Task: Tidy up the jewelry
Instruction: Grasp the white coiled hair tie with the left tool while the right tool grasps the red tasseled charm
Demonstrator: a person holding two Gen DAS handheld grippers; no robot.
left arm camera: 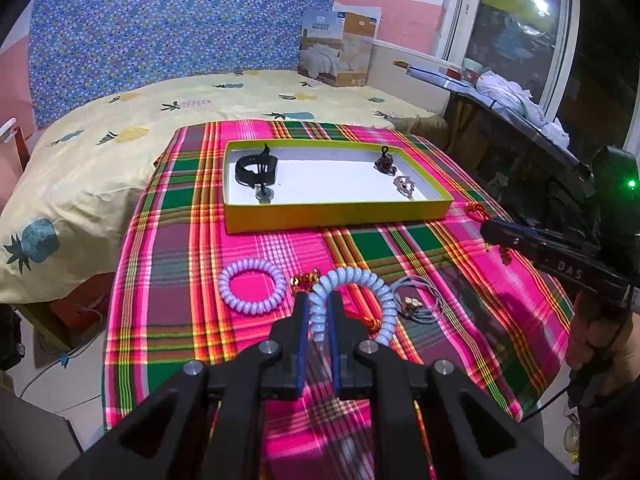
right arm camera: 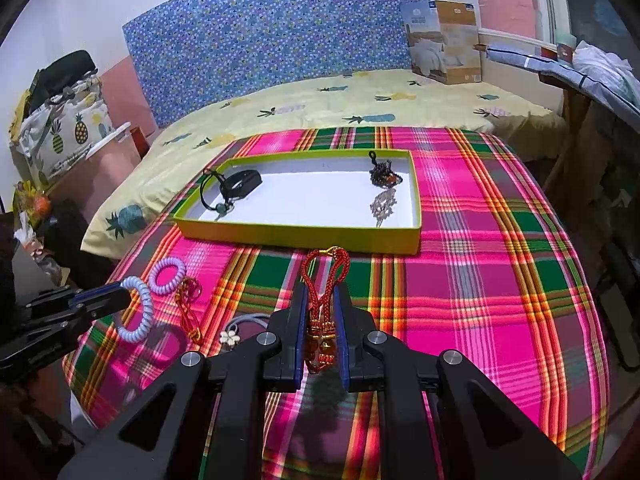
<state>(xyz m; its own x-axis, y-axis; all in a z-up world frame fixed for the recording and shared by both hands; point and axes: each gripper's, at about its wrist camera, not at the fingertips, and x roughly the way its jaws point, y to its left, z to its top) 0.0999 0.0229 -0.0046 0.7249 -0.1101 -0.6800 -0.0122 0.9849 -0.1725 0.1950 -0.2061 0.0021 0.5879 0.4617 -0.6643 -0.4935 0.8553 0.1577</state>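
My left gripper (left arm camera: 319, 298) is shut on a pale blue spiral coil band (left arm camera: 372, 284), held just above the plaid cloth; the right wrist view shows the band (right arm camera: 140, 312) hanging from it at the left. My right gripper (right arm camera: 322, 290) is shut on a red cord charm with gold beads (right arm camera: 325, 272), lifted in front of the yellow-green tray (right arm camera: 296, 236). The tray (left arm camera: 336, 216) holds a black band (left arm camera: 256, 168), a dark beaded piece (left arm camera: 384, 164) and a silver piece (left arm camera: 404, 186). On the cloth lie a lilac coil band (left arm camera: 250, 286), another red-gold charm (right arm camera: 188, 304) and a grey cord with a flower charm (right arm camera: 230, 336).
The plaid-covered table (right arm camera: 500, 280) drops off at its front, left and right edges. Behind it is a bed with a pineapple sheet (left arm camera: 100, 152) and a cardboard box (left arm camera: 340, 48). A cluttered shelf (left arm camera: 512, 96) runs along the right by the window.
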